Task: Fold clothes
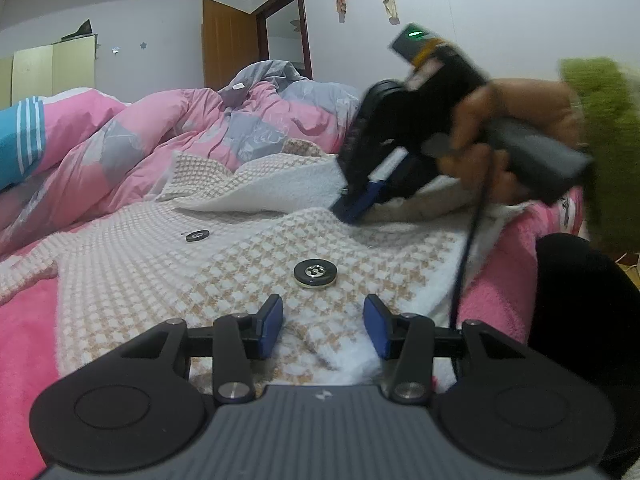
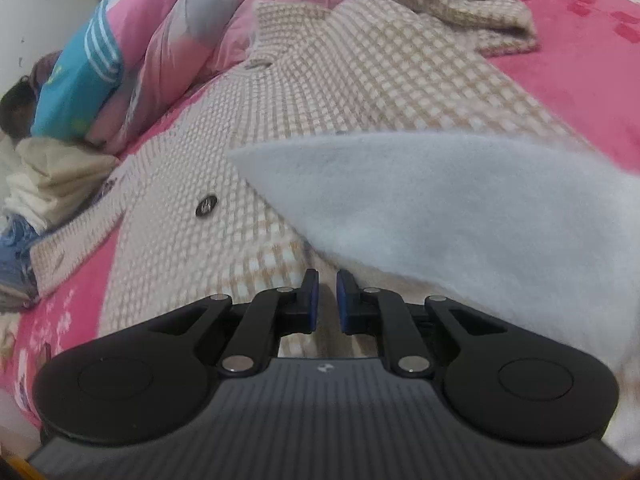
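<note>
Left gripper [image 1: 323,326]: nearest in the left wrist view, at 6 o'clock; jaws stand partly apart with nothing between the blue pads, hovering over the coat's hem area.
Right gripper [image 2: 327,300]: in its own view at 6 o'clock, pads almost together with a slim gap; no cloth shows between them. In the left wrist view it sits at 2 o'clock, tips down at the flap's edge, held by a hand [image 1: 516,136]; whether it pinches fabric there I cannot tell.
Coat [image 1: 168,264]: a checked beige-and-white woolly garment spread flat on the pink bed cover [image 1: 24,344], filling the middle of both views.
Button [image 1: 316,273]: large, dark, just past the left pads at 12 o'clock; a second one lies farther off at 10 o'clock.
Turned flap [image 2: 460,208]: fleecy white lining showing, lifted over the front panel.
Handling: likely thick, soft, floppy, fairly light, not slippery; buttons add stiff lumps.
Hold: best at hem corners or the flap's edge, clear of buttons.
Quilt [image 1: 168,128]: bunched pink-grey, farthest, 11 o'clock.
</note>
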Motion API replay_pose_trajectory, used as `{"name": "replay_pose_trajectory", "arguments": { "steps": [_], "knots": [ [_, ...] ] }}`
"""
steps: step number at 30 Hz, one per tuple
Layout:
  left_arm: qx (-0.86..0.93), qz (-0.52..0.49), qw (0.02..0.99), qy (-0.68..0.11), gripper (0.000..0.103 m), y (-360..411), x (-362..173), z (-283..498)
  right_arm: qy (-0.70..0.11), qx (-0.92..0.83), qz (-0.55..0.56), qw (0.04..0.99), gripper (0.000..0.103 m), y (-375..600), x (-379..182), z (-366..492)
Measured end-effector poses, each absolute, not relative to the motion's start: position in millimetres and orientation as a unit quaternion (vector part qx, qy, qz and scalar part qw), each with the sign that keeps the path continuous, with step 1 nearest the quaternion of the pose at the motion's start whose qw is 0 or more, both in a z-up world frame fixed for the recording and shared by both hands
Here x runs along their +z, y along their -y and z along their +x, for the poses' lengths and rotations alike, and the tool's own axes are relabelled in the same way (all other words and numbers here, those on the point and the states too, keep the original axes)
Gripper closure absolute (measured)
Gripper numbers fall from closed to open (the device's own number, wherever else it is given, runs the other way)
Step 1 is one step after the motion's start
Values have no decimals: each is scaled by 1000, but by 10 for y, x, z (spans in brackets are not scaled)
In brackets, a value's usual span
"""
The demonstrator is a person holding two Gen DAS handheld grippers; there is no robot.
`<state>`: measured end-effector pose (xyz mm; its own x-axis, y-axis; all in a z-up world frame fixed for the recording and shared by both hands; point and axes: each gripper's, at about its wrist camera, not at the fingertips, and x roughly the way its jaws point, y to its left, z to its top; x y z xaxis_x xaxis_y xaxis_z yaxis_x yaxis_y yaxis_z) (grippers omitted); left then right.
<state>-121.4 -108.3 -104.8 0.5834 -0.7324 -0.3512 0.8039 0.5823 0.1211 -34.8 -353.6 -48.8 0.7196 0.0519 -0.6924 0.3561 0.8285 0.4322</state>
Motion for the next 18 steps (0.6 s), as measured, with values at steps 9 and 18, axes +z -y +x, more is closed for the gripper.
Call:
{"name": "replay_pose_trajectory", "arguments": {
  "steps": [9, 18],
  "knots": [
    [-439, 132, 879, -130, 57, 1074, -1058, -1207, -369, -74, 296, 878, 89, 3691, -498, 151],
    [-439, 133, 879, -128, 57, 1076, -1063, -1236, -383, -36, 364, 848, 79, 3949, -570, 590]
  ]
}}
